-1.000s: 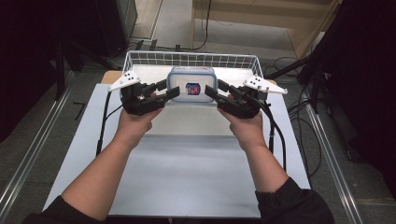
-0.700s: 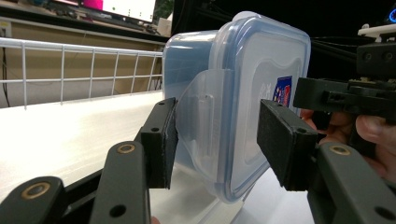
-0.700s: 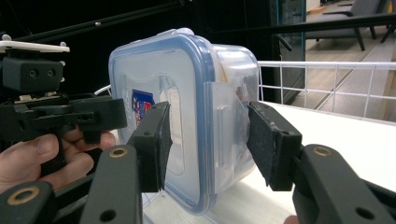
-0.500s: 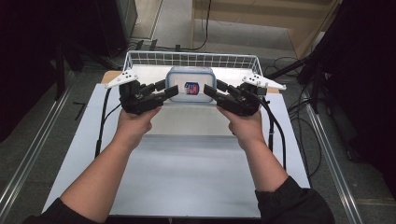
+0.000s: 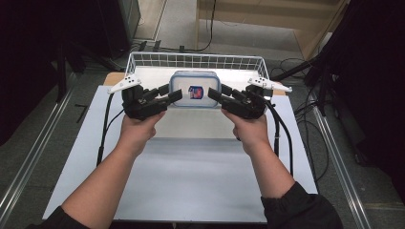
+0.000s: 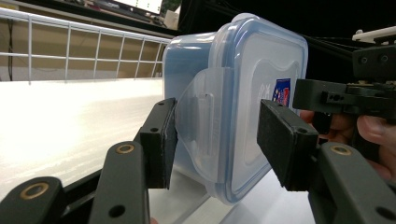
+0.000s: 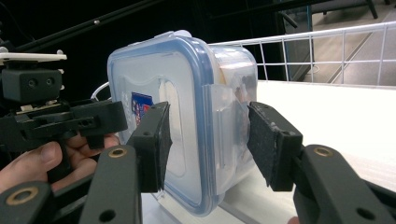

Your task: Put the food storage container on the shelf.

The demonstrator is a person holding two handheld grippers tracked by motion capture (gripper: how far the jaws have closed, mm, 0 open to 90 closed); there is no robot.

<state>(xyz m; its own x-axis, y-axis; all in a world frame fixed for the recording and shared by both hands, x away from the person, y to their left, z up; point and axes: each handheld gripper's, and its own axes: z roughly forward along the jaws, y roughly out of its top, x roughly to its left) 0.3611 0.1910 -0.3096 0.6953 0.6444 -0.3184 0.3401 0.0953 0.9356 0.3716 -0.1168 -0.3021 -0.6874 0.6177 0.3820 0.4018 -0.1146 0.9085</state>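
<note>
A clear plastic container [image 5: 195, 89] with a blue-rimmed lid and a small sticker lies lid-up at the front of a white wire basket [image 5: 191, 59]. My left gripper [image 5: 173, 93] is at its left side, jaws open and straddling the left latch flap [image 6: 205, 126]. One pad [image 6: 161, 140] rests close against the flap. My right gripper [image 5: 217, 91] mirrors it on the right side. It is open, with the right latch flap [image 7: 224, 130] between its pads [image 7: 266, 140]. Whether the container rests on the basket floor or is lifted is unclear.
The basket's wire walls [image 6: 93, 51] rise behind and beside the container. A white table [image 5: 191, 181] stretches toward the person, with forearms over it. Cables [image 5: 282, 138] trail from both grippers. Dark stands and floor surround the table.
Both grippers have edged slightly inward toward the container's sides. The container has hardly moved.
</note>
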